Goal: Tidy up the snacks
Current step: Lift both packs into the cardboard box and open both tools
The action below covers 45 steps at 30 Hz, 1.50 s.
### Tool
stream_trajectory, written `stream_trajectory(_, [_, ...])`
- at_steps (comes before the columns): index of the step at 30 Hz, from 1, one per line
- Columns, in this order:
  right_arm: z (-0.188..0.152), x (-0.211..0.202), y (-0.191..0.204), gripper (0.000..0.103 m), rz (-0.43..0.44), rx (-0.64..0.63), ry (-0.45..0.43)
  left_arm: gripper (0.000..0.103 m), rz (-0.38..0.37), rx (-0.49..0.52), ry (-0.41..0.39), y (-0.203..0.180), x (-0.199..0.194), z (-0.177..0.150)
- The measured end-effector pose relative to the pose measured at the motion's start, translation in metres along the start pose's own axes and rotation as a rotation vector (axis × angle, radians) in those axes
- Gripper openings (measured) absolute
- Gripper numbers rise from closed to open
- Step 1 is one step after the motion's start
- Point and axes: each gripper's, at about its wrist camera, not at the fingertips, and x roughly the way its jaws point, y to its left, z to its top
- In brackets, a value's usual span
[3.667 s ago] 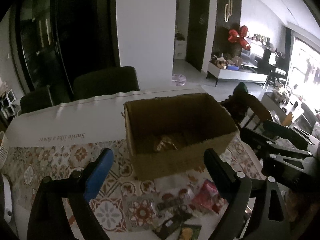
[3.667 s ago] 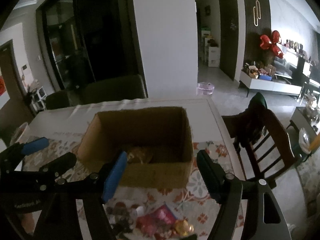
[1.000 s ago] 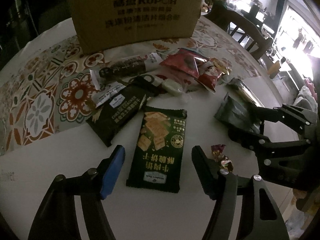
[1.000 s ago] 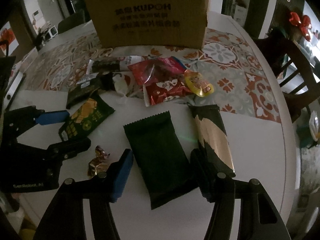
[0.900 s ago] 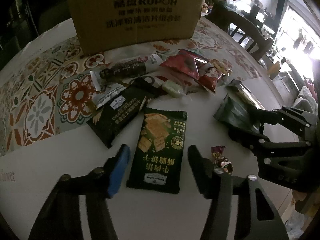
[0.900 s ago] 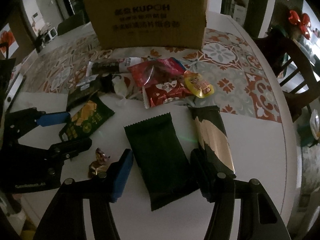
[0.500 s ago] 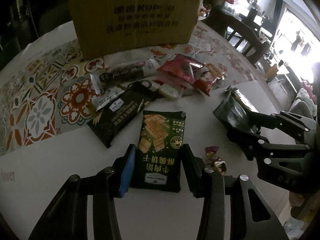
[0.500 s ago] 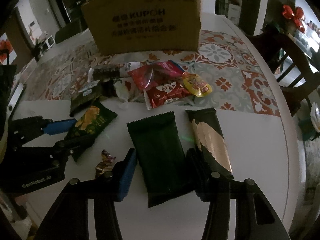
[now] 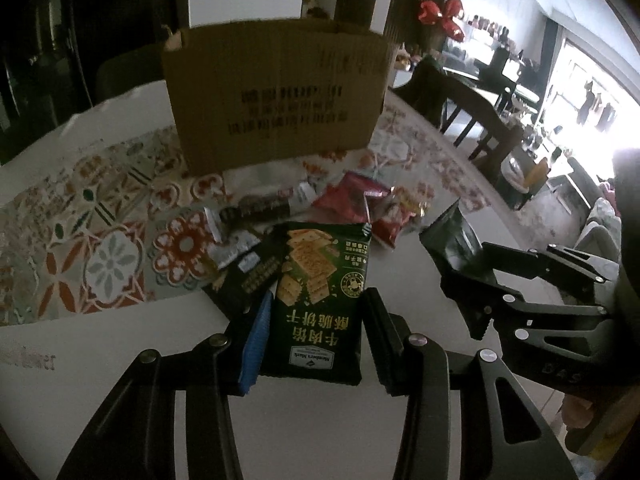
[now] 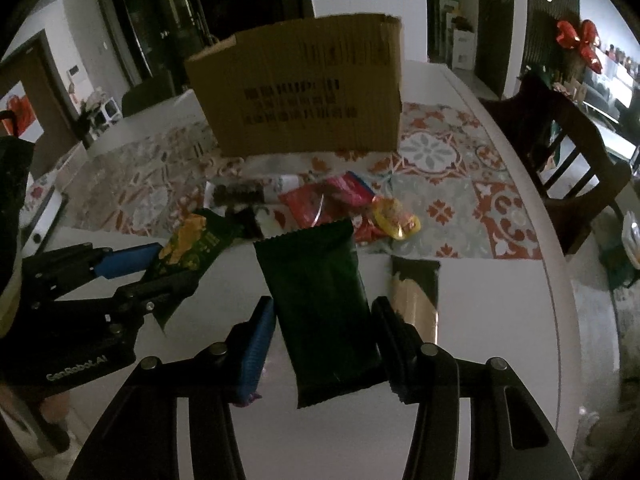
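My left gripper [image 9: 318, 336] is shut on a green cracker packet [image 9: 324, 280] and holds it above the white table [image 9: 120, 328]. My right gripper [image 10: 324, 336] is shut on a plain dark green packet [image 10: 316, 292], also raised off the table. Each wrist view shows the other gripper: the right gripper [image 9: 464, 280] with its dark packet [image 9: 452, 240], and the left gripper [image 10: 172, 268] with the cracker packet [image 10: 192, 248]. An open cardboard box [image 10: 304, 88] stands beyond the snacks on the patterned cloth [image 10: 440, 160].
Red packets [image 10: 320, 204], a yellow one [image 10: 394, 216], a long dark bar [image 10: 240, 196] and a black-and-gold packet [image 10: 414, 292] lie on the table. A black packet [image 9: 248, 280] lies beside the crackers. A wooden chair [image 10: 560, 160] stands at the right edge.
Both grippers have closed on their packets and risen with them off the table. Both views have tipped up, and the box now sits higher and further off.
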Motion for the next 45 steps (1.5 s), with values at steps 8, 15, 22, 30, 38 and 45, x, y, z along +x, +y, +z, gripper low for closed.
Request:
stream_trajectory(8, [0.013, -0.026, 0.005, 0.050, 0.011, 0.006, -0.075, 0.045, -0.011, 0.000, -0.081, -0.002, -0.026, 0.015])
stream_trajectory(15, [0.036, -0.039, 0.008, 0.050, 0.010, 0.006, -0.141, 0.045, 0.011, 0.000, -0.158, 0.002, -0.045, 0.041])
stream_trajectory(22, [0.070, -0.045, 0.011, 0.051, 0.032, 0.017, -0.216, 0.045, 0.051, 0.006, -0.231, 0.011, -0.059, 0.074])
stream_trajectory(30, [0.109, -0.047, 0.016, 0.051, 0.044, 0.004, -0.272, 0.045, 0.077, 0.006, -0.281, 0.024, -0.061, 0.111])
stream_trajectory(38, [0.155, -0.045, 0.011, 0.051, 0.054, 0.006, -0.301, 0.045, 0.072, 0.012, -0.290, 0.034, -0.057, 0.153])
stream_trajectory(45, [0.198, -0.026, 0.001, 0.051, 0.061, 0.011, -0.291, 0.045, 0.077, -0.013, -0.288, 0.049, -0.042, 0.192])
